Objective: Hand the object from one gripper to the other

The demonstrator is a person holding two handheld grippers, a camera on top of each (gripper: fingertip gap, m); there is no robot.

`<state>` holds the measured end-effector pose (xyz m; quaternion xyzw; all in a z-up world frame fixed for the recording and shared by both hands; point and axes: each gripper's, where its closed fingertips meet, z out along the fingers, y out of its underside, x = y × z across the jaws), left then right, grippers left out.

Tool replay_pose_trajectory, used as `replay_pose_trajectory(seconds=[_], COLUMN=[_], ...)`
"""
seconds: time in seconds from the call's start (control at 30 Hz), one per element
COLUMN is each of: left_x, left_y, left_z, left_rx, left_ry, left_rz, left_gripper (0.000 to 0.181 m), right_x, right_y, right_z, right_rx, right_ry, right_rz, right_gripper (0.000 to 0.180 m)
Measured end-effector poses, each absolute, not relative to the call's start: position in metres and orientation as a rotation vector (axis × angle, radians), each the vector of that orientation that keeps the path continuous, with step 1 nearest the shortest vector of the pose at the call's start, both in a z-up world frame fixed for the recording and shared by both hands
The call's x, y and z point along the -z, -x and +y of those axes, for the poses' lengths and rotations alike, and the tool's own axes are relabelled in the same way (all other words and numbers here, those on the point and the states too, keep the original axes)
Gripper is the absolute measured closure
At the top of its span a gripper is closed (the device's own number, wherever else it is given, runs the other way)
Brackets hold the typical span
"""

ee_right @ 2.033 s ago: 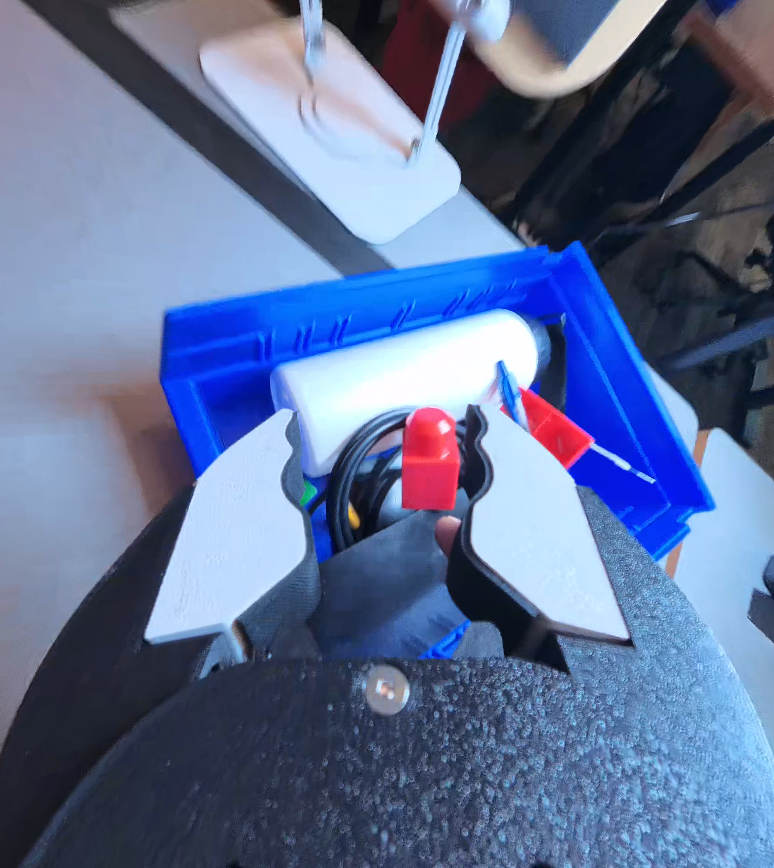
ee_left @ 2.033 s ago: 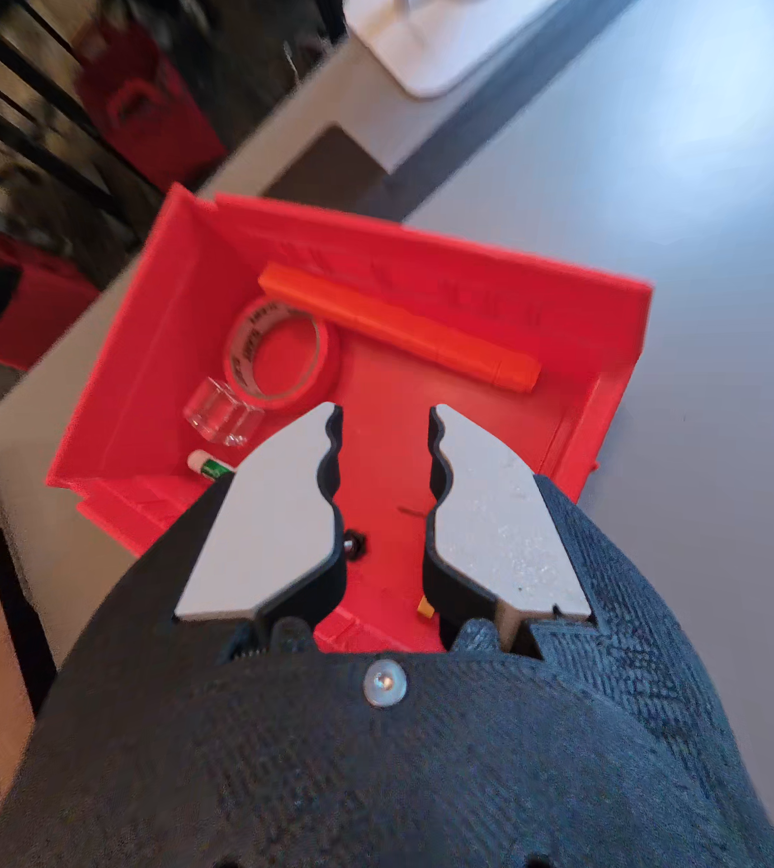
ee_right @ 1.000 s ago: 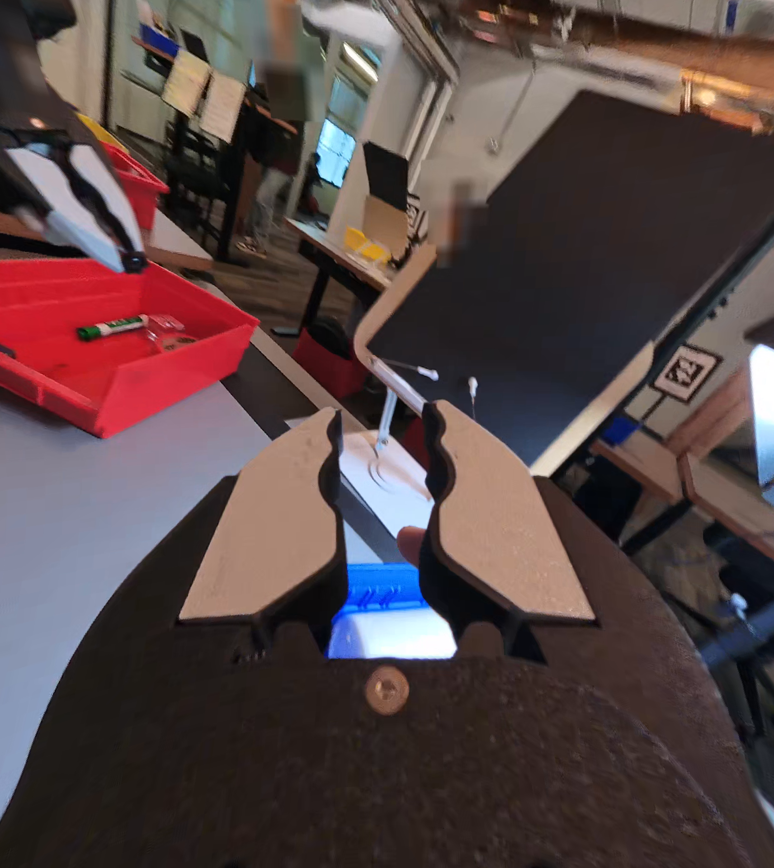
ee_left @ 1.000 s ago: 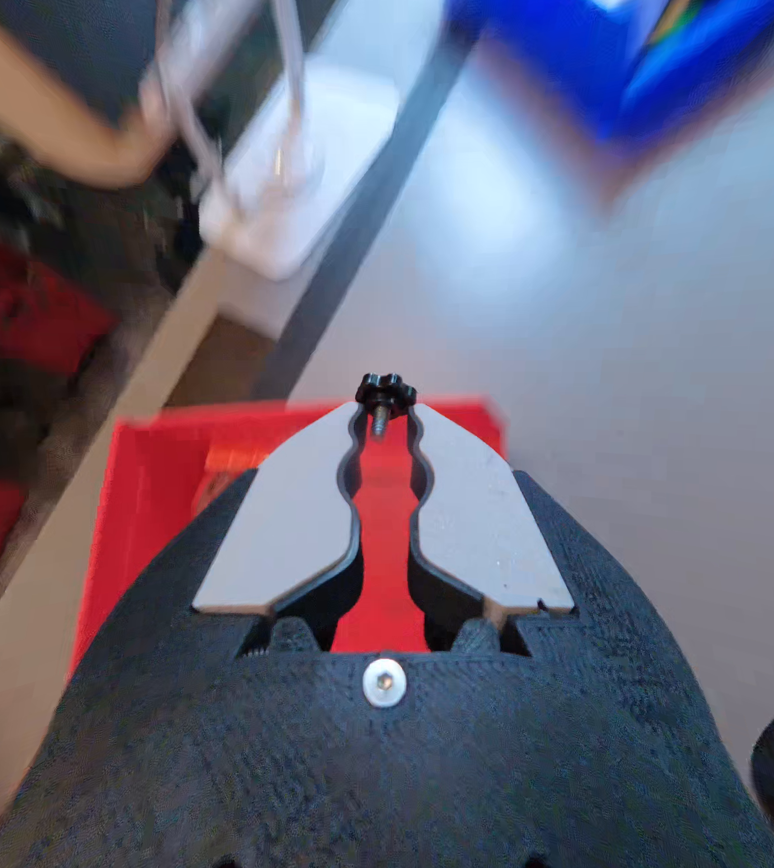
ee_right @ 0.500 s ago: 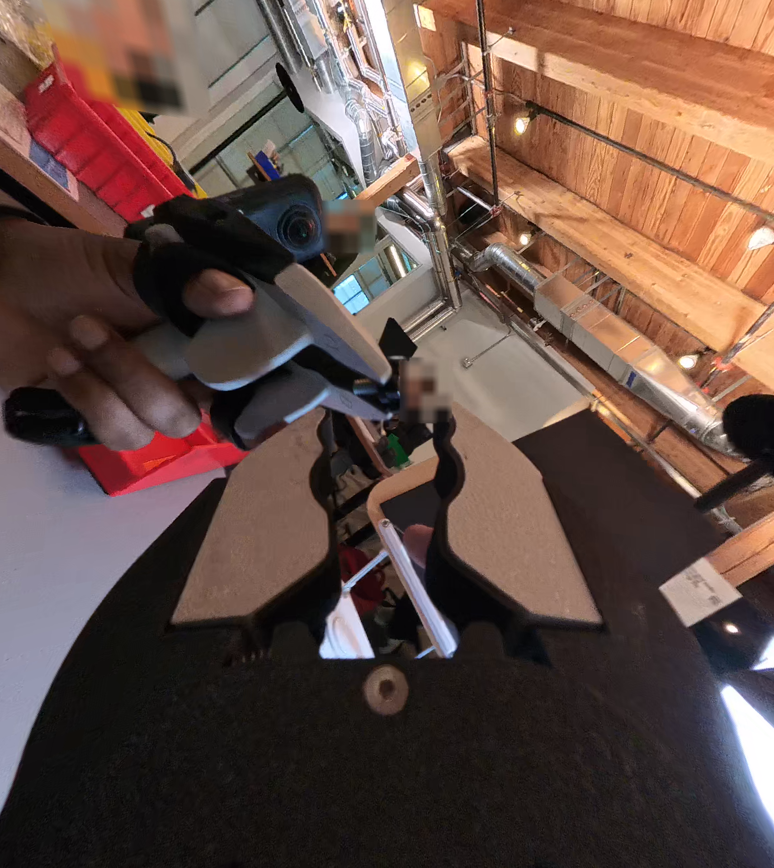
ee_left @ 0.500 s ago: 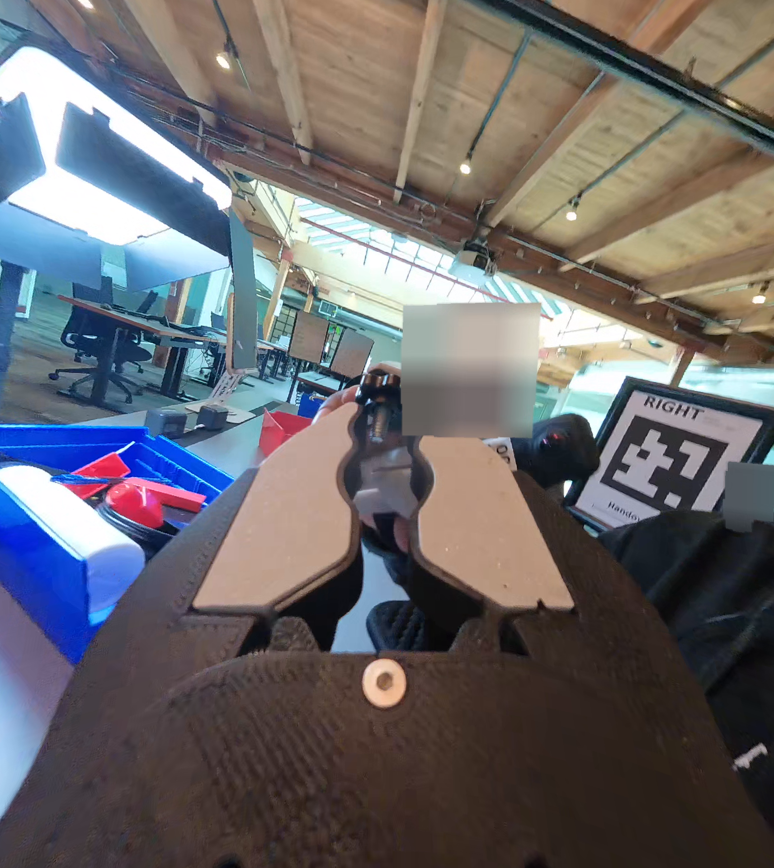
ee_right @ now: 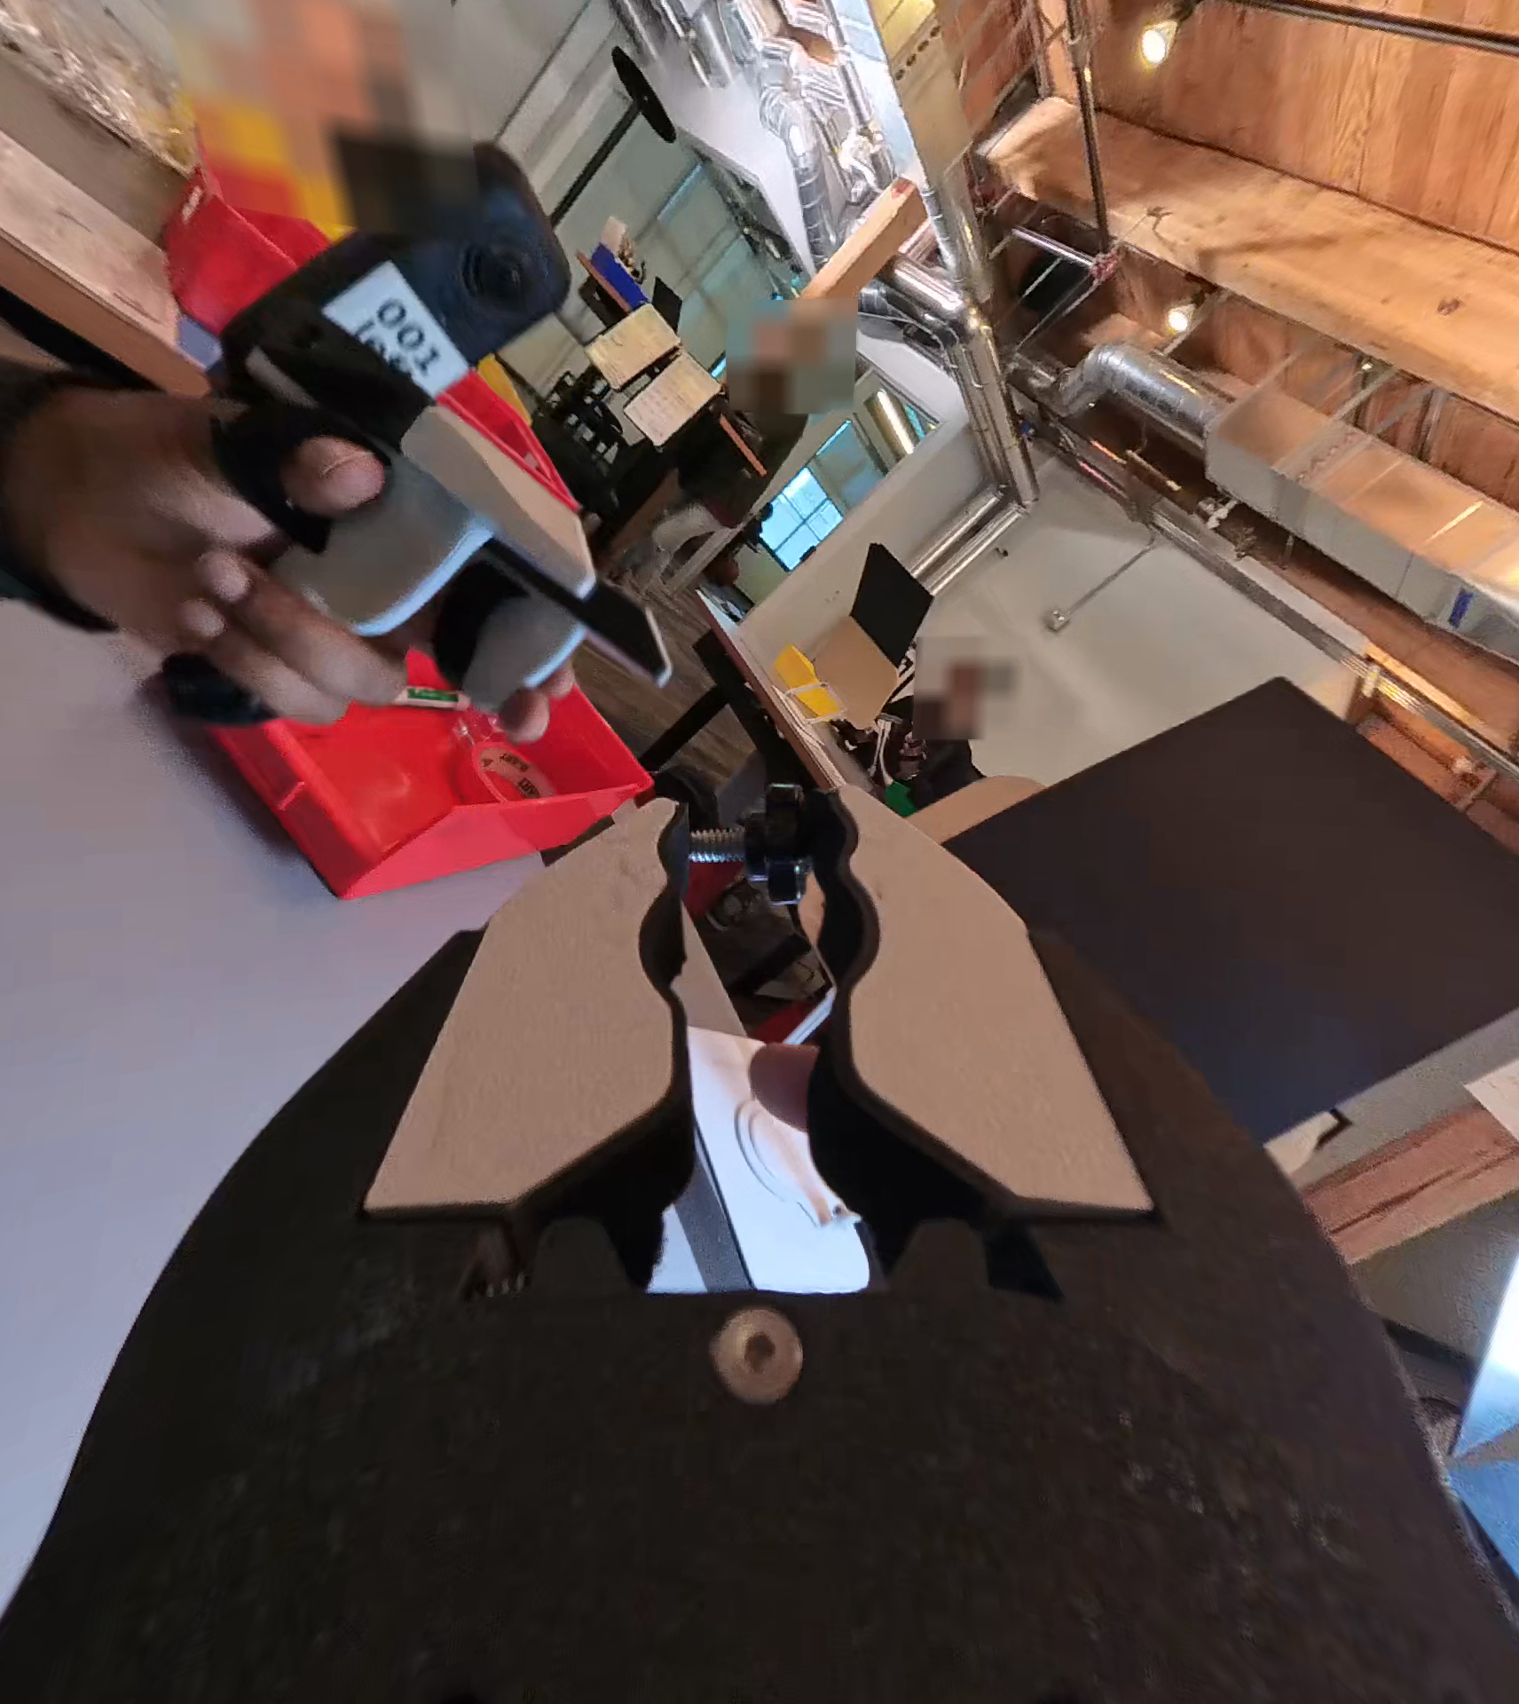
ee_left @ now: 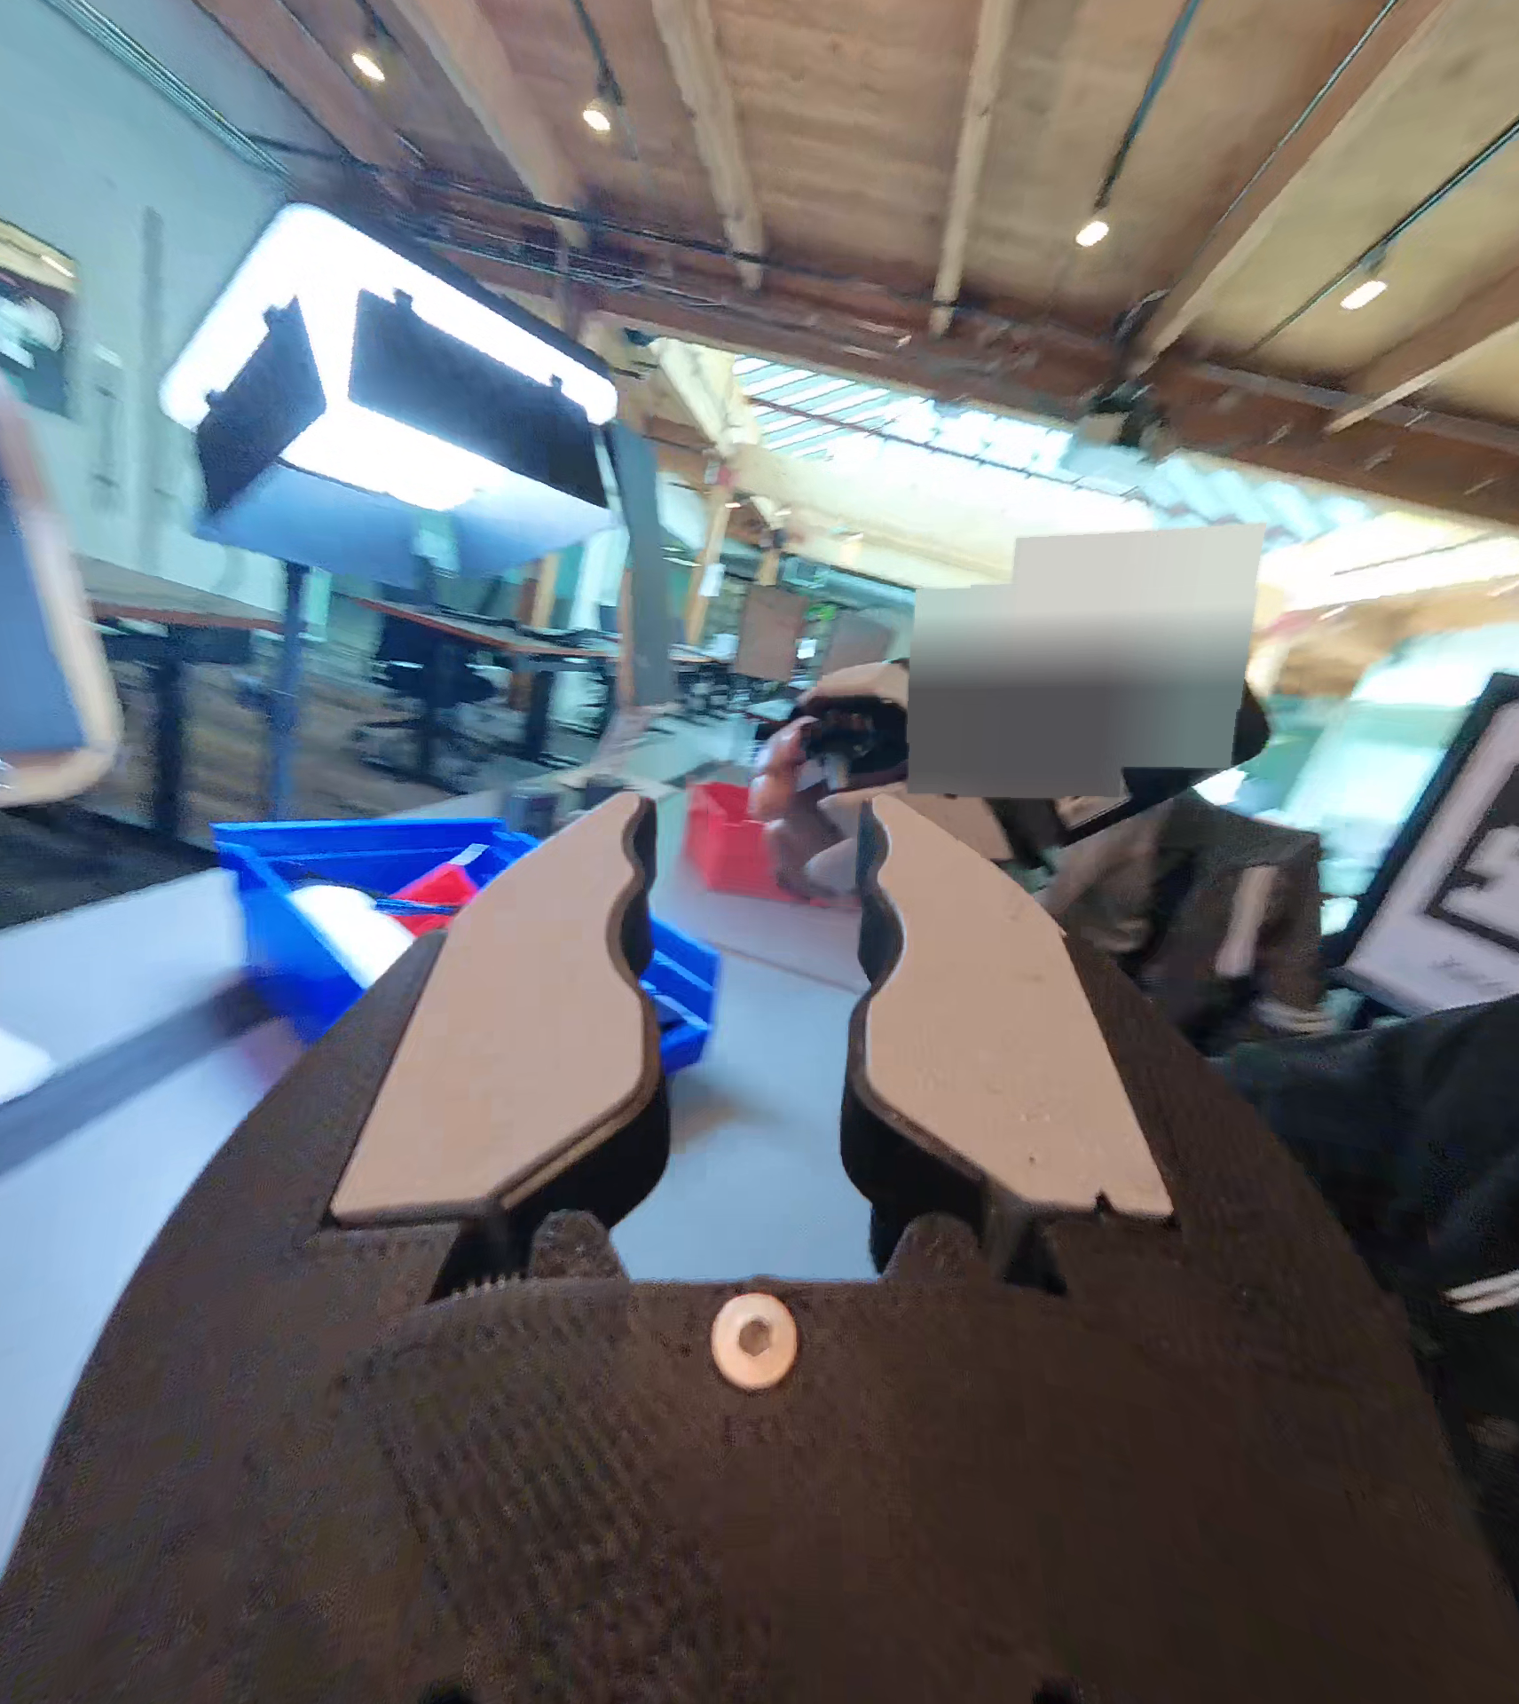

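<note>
Grey bench (ee_right: 92,922) | right gripper (ee_right: 751,853) clamps knob screw (ee_right: 760,853), axis crosswise between tips | left gripper (ee_left: 756,830) spread, empty, well apart.

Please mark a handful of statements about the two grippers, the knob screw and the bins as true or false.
1. The right gripper is shut on the black knob screw. True.
2. The left gripper grips the screw. False: its jaws stand open with nothing between them.
3. The roll of red tape lies in the red bin. True.
4. The blue bin is empty. False: it holds a white cylinder and red pieces.
</note>
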<state>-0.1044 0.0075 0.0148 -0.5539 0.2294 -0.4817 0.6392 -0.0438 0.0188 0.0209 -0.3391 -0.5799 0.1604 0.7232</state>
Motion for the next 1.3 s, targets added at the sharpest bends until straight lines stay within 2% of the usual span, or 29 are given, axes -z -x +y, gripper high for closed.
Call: replay_pose_trajectory(seconds=[0.17,0.37,0.7,0.83,0.97,1.07,1.17,1.23,1.3], left_x=[-0.021,-0.003,0.03,0.034,0.017,-0.002,-0.011,-0.012,-0.008], left_y=[0.118,0.09,0.062,0.06,0.061,0.071,0.076,0.077,0.075], left_z=[0.009,0.008,0.011,0.01,-0.002,-0.011,-0.022,-0.028,-0.031], left_rx=[0.867,0.747,0.759,0.773,0.997,1.209,1.45,1.575,1.679], left_ry=[1.301,1.38,1.51,1.517,1.413,1.274,1.175,1.127,1.139], left_rz=[0.538,0.575,0.631,0.655,0.654,0.615,0.607,0.615,0.63], left_gripper=[0.141,0.144,0.145,0.156,0.156,0.156,0.156,0.156,0.155], right_x=[-0.024,0.0,0.035,0.039,0.021,0.005,-0.012,-0.011,-0.004], right_y=[0.028,0.052,0.083,0.086,0.083,0.077,0.073,0.075,0.078], right_z=[0.025,0.02,0.012,0.008,-0.003,-0.009,-0.014,-0.022,-0.029], right_rx=[-0.293,-0.154,-0.005,0.002,-0.241,-0.644,-1.01,-1.062,-0.934], right_ry=[0.76,0.737,0.701,0.686,0.699,0.818,0.88,0.848,0.769], right_rz=[-1.304,-1.402,-1.516,-1.532,-1.456,-1.369,-1.246,-1.261,-1.33], right_gripper=[0.154,0.154,0.154,0.154,0.153,0.143,0.151,0.156,0.156])
